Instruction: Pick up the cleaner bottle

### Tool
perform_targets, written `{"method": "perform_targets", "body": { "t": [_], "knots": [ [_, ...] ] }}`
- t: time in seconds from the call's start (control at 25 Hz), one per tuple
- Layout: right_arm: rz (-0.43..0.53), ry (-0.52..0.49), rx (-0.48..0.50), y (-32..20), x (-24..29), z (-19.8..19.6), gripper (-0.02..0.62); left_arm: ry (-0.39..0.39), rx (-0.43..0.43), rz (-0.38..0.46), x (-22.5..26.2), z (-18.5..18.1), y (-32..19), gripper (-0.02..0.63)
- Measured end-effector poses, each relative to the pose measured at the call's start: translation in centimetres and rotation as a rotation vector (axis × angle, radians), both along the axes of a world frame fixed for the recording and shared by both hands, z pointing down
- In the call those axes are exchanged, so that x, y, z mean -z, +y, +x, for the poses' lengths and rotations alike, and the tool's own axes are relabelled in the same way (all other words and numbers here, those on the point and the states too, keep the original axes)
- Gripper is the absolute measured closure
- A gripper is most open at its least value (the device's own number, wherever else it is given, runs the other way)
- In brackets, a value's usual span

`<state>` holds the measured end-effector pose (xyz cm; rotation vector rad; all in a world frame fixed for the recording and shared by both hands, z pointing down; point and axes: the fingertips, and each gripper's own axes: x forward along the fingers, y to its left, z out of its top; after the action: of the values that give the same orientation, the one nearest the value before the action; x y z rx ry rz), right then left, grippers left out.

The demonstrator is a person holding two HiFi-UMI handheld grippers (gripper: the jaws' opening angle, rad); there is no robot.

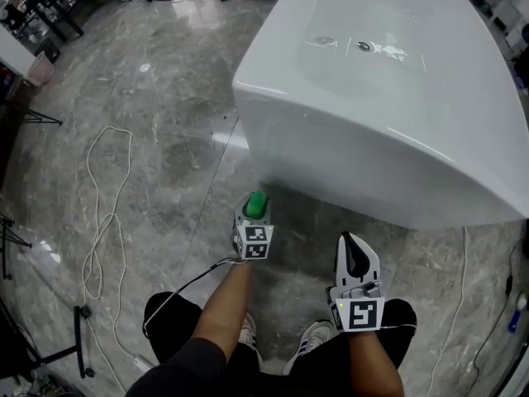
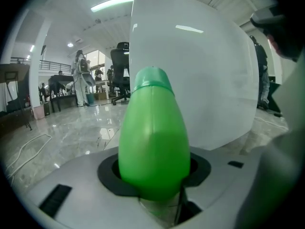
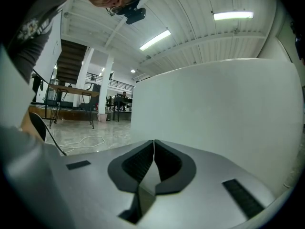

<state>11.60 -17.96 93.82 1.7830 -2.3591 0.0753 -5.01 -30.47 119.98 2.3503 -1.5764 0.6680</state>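
The left hand-held gripper (image 1: 250,220) clasps the green cleaner bottle (image 2: 153,137), seemingly snugly, ready to lift. The right hand-held gripper (image 1: 354,242) idles closed, empty.

A polished grey marble floor (image 1: 165,98) with pale veining carries everything. On it sits a large glossy white tub-shaped block (image 1: 397,122) with rounded edges. A thin white cable (image 1: 103,222) lies in long loose loops well to the left of the block. A green plastic cleaner bottle (image 1: 257,204) stands upright just beside the block's near corner; whether its base touches the floor is hidden. Near the block's front side, a person's two white trainers (image 1: 312,337) are planted on the floor. A second white cable (image 1: 457,304) runs out from under the block's front edge.
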Motion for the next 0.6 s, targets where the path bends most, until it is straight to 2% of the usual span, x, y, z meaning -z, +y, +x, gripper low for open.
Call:
{"method": "perform_targets", "body": {
  "t": [0.12,0.2,0.4,0.6],
  "knots": [
    [-0.021,0.021,-0.014,-0.2,-0.5,0.3,0.578,0.005,-0.013,-0.012,-0.1,0.0,-0.1,0.422],
    [-0.031,0.023,-0.014,-0.2,-0.9,0.3,0.578,0.025,0.007,-0.02,-0.1,-0.7,-0.3,0.423],
    [-0.024,-0.04,-0.025,-0.7,-0.5,0.9,0.578,0.074,0.043,-0.056,0.3,-1.1,-0.7,0.426],
    [0.001,-0.063,-0.013,-1.1,-0.1,0.6,0.578,0.092,0.026,-0.012,3.9,-0.2,-0.8,0.425]
  ]
}}
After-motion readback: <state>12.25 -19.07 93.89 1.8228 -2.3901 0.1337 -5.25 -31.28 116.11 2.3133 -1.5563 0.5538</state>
